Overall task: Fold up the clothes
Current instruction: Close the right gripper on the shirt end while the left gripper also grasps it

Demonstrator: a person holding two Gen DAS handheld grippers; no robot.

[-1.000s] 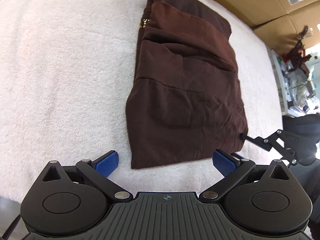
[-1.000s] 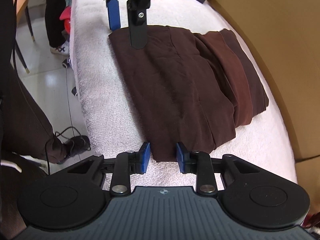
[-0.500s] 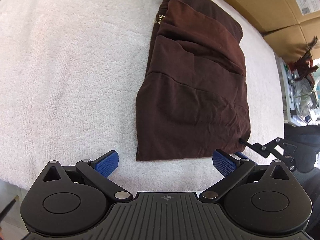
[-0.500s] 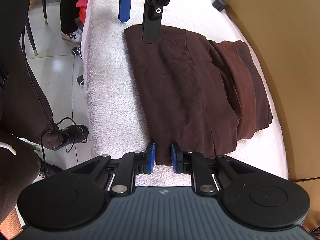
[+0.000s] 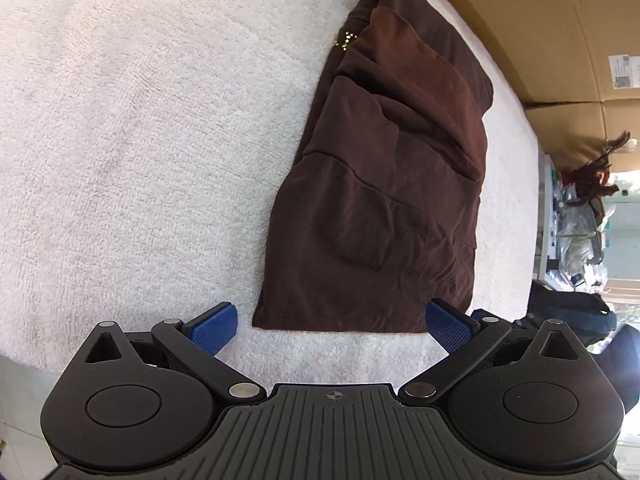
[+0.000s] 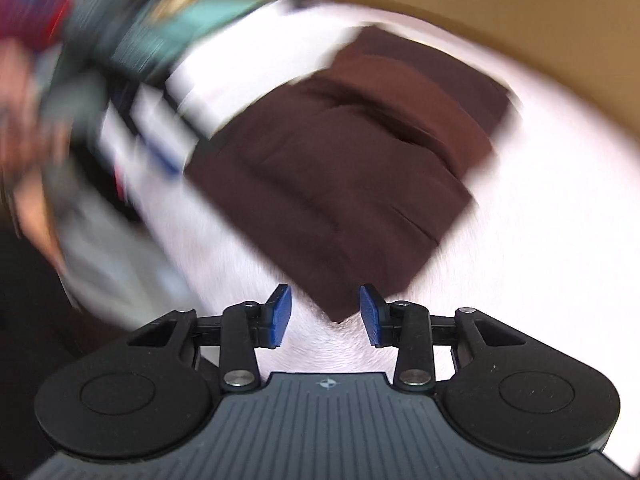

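Note:
A folded dark brown garment [image 5: 380, 184] lies on the white fleecy cover [image 5: 120, 128]. Its near hem runs just in front of my left gripper [image 5: 330, 326], which stands wide open above the cover with nothing held. The right wrist view is smeared by motion. There the same brown garment [image 6: 340, 184] points a corner toward my right gripper [image 6: 325, 316]. Its jaws are opening, and the corner tip lies between the blue pads [image 6: 280, 316] without touching them.
Cardboard boxes [image 5: 540, 20] line the far side of the cover and show as a brown wall [image 6: 520, 8] in the right wrist view. A cluttered shelf [image 5: 580, 220] stands at the right. Blurred teal cloth [image 6: 192, 28] and floor lie off the cover's left edge.
My right gripper rolled and swung sideways, so its view is now blurred. Its jaws narrowed, then spread again around the garment's corner. Its linkage has left the left wrist view, which rolled slightly.

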